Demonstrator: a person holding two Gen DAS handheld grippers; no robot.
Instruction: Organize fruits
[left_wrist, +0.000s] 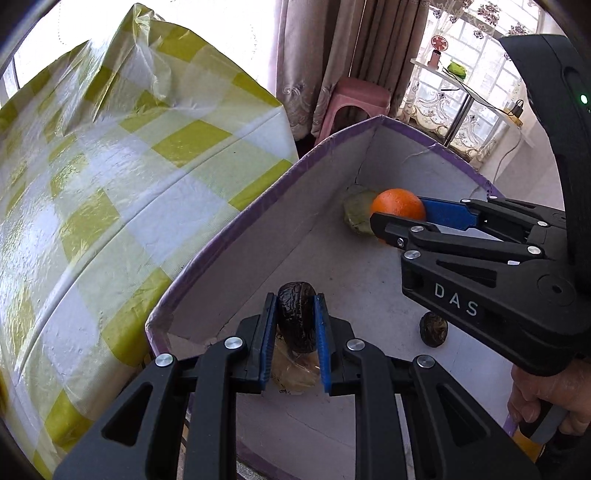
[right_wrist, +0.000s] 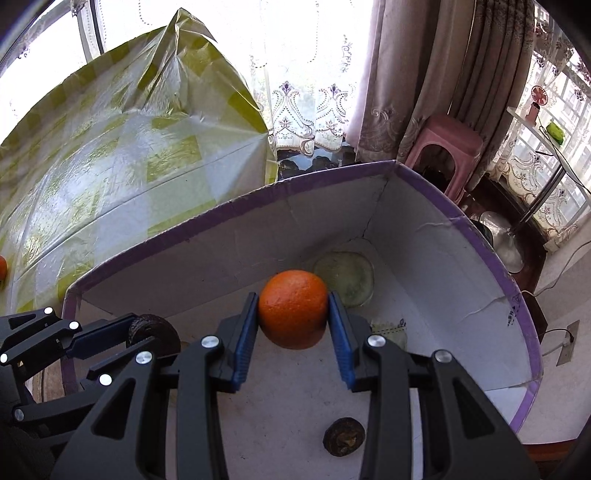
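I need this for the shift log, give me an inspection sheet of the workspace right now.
Surface: white box with purple rim beside a table in a yellow checked cloth.
Job's things: orange in the right gripper, dark wrinkled fruit in the left gripper, both above the box floor; a second dark fruit and a pale green disc lie in the box; another orange at the table edge.
Clutter: clear wrappers on the box floor.
Grippers: left gripper shut on the dark fruit; right gripper shut on the orange.
Cables: cord and wall socket on the right.
Surroundings: curtains, pink stool, windows.
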